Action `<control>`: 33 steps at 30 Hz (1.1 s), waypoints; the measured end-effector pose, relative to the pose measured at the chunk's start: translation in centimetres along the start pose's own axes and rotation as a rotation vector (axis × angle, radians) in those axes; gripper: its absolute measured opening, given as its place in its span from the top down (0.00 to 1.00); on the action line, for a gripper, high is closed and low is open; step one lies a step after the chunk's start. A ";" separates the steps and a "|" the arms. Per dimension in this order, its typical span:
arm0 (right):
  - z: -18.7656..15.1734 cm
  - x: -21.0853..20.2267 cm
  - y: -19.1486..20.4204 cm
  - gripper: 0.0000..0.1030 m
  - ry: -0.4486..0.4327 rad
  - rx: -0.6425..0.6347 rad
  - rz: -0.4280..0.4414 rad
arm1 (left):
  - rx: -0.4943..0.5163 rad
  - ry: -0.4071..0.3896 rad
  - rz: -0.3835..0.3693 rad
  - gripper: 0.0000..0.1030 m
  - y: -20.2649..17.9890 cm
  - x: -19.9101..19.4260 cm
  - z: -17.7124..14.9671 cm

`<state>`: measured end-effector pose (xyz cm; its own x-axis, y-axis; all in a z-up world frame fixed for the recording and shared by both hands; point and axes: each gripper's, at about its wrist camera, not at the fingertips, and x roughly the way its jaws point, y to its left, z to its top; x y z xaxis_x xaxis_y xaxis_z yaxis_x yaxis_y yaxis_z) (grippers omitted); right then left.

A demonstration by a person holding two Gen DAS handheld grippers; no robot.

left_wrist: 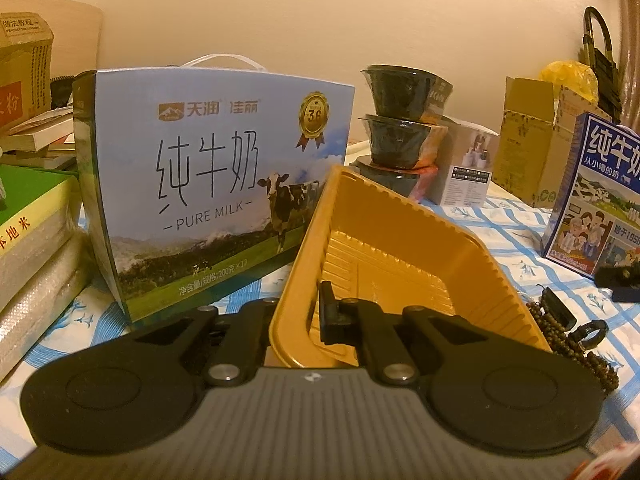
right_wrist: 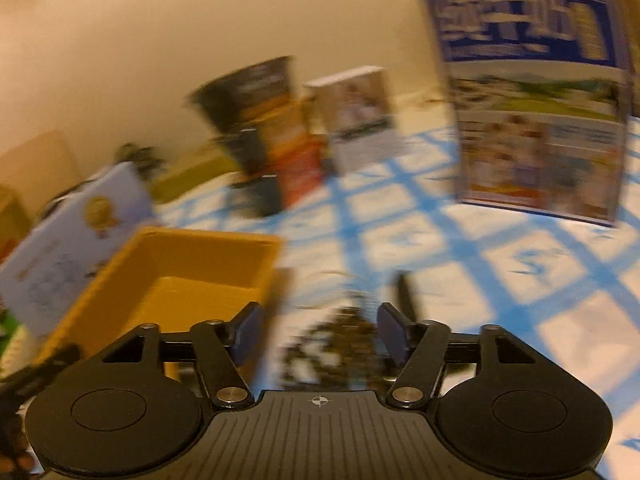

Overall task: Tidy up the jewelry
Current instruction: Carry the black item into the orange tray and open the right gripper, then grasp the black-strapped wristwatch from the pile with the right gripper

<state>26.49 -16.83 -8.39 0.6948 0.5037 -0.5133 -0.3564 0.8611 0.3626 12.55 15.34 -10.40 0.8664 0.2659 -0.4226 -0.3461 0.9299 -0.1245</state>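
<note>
**Beaded jewelry beside a gold tray on a checked tablecloth**

Beaded jewelry (left_wrist: 576, 340), a heap of small brown beads, lies on the blue-and-white checked tablecloth (left_wrist: 500, 224) just beside the right side of the gold plastic tray (left_wrist: 400, 240). A small dark ring (left_wrist: 595, 332) rests on the cloth touching or nearly touching the beads, on the side away from the tray. In the right wrist view the same beads (right_wrist: 340, 340) appear as a dark blur directly between the spread fingers of the right gripper (right_wrist: 320, 334), whose jaws stand wide apart and hold nothing; the whole view is smeared, so finer detail cannot be told.

The tray is tilted, its near edge raised. The left gripper (left_wrist: 296, 316) is clamped on the tray's near wall, one finger (left_wrist: 332, 312) inside the tray and the other outside it.

Behind the tray to the left stands a pale blue carton marked "PURE MILK" (left_wrist: 216, 184). Directly behind the tray is a stack of black wrapped bowls (left_wrist: 400, 120), with a small white box (left_wrist: 468, 168) beside them. Farther right of the tray stand a brown cardboard box (left_wrist: 528, 140) and a dark blue milk carton (left_wrist: 600, 196).
</note>
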 end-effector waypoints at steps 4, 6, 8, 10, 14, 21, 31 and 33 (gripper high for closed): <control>-0.3 0.0 -3.1 0.26 0.013 0.031 -0.086 | 0.000 0.001 0.000 0.93 0.0 0.0 0.0; -0.5 0.5 -4.1 0.26 0.033 0.023 -0.104 | 0.000 0.002 0.002 0.93 0.0 0.0 0.0; -0.9 1.0 -4.8 0.26 0.045 0.022 -0.127 | -0.001 0.001 0.000 0.93 0.0 0.0 0.0; -1.2 1.5 -5.5 0.26 0.055 0.045 -0.136 | 0.004 0.001 0.003 0.93 0.0 0.1 0.0; -1.7 2.7 -6.7 0.26 0.069 0.130 -0.115 | 0.005 0.001 0.004 0.93 0.0 0.2 0.1; -1.9 3.6 -8.0 0.44 0.061 0.240 -0.092 | 0.013 0.001 0.005 0.93 0.0 0.2 0.1; -1.3 2.4 -6.6 0.57 0.013 0.161 -0.073 | 0.013 0.000 0.005 0.93 -0.1 0.2 0.1; -1.1 2.1 -6.1 0.58 0.003 0.140 -0.080 | 0.014 0.000 0.006 0.93 -0.1 0.2 0.1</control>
<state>29.40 -20.98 -12.54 0.7159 0.4339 -0.5469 -0.2090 0.8807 0.4252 12.78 15.34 -10.37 0.8646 0.2712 -0.4229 -0.3459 0.9319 -0.1094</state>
